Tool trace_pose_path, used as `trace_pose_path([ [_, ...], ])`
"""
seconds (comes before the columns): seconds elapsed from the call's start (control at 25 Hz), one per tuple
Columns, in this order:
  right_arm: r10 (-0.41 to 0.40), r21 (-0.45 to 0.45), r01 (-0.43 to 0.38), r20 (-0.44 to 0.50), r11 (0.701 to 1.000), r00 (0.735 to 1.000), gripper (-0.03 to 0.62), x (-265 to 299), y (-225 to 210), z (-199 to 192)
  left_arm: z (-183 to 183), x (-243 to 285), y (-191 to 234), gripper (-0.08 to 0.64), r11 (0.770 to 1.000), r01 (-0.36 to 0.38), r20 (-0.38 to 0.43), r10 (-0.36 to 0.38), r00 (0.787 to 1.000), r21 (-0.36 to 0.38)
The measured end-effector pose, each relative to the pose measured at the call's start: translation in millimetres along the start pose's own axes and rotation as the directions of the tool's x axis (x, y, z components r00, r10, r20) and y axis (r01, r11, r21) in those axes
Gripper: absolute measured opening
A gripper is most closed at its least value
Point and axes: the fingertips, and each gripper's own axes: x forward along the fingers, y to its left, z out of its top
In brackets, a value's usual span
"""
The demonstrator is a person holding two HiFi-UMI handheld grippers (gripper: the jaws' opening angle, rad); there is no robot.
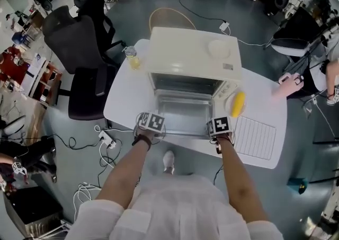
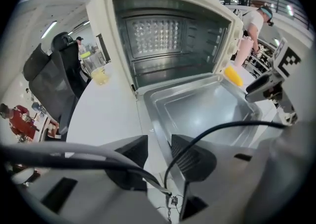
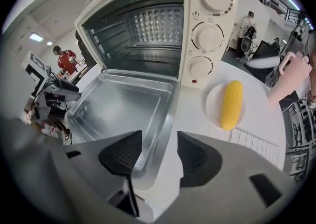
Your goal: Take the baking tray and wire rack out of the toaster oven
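Note:
The cream toaster oven [image 1: 193, 53] stands open on the white table [image 1: 124, 101], its cavity bare in both gripper views. The silver baking tray [image 1: 183, 114] lies flat just outside the oven's mouth. My left gripper [image 1: 151, 122] straddles the tray's left rim [image 2: 158, 134]; its jaws stand apart around the rim, pads not pressing. My right gripper [image 1: 220, 126] stands open over the tray's right rim [image 3: 165, 129] in the same way. The wire rack [image 1: 255, 137] lies on the table to the right of the tray, beside the right gripper.
A corn cob on a small plate [image 1: 238, 103] sits right of the oven. A glass of yellow liquid [image 1: 131, 58] stands at the oven's left, a white bowl [image 1: 219, 49] on its top. A black office chair [image 1: 79, 48] is left of the table, a pink object [image 1: 288, 85] at its right edge.

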Motion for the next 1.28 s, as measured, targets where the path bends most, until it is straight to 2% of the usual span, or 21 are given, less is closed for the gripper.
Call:
trace_pose_path([
  [0.16, 0.020, 0.037, -0.020, -0.019, 0.999, 1.000, 0.221, 8, -3, -1, 6, 8, 0, 0.141, 1.000, 0.021, -0.016, -0.022, 1.000, -0.014],
  [0.4, 0.040, 0.045, -0.038, -0.036, 0.998, 0.999, 0.197, 19, 1, -2, 5, 21, -5, 0.140, 0.997, 0.063, -0.036, -0.064, 0.997, -0.033],
  [0.6, 0.020, 0.044, -0.018, -0.035, 0.999, 0.999, 0.174, 22, 2, -1, 3, 24, -6, 0.121, 0.997, 0.067, -0.038, -0.068, 0.997, -0.029],
  [0.76, 0.025, 0.064, -0.023, -0.032, 0.998, 0.999, 0.170, 23, -1, -3, 6, 26, -9, 0.116, 0.996, 0.066, -0.024, -0.067, 0.997, -0.055],
  [0.84, 0.028, 0.087, -0.025, -0.028, 0.996, 0.999, 0.152, 21, -4, -3, 6, 26, -8, 0.110, 0.993, 0.077, -0.018, -0.079, 0.997, -0.089],
  [0.92, 0.047, 0.143, -0.044, -0.021, 0.989, 0.999, 0.105, 20, -5, -5, 4, 24, -5, 0.100, 0.987, 0.097, -0.022, -0.101, 0.995, -0.131],
  [1.04, 0.074, 0.218, -0.070, -0.011, 0.973, 0.997, 0.089, 17, -4, -8, 2, 22, -2, 0.086, 0.977, 0.114, -0.032, -0.122, 0.992, -0.182],
  [1.28, 0.050, 0.235, -0.052, 0.010, 0.971, 0.999, 0.087, 17, -5, -10, -1, 20, -5, 0.086, 0.980, 0.084, -0.032, -0.092, 0.995, -0.182],
])
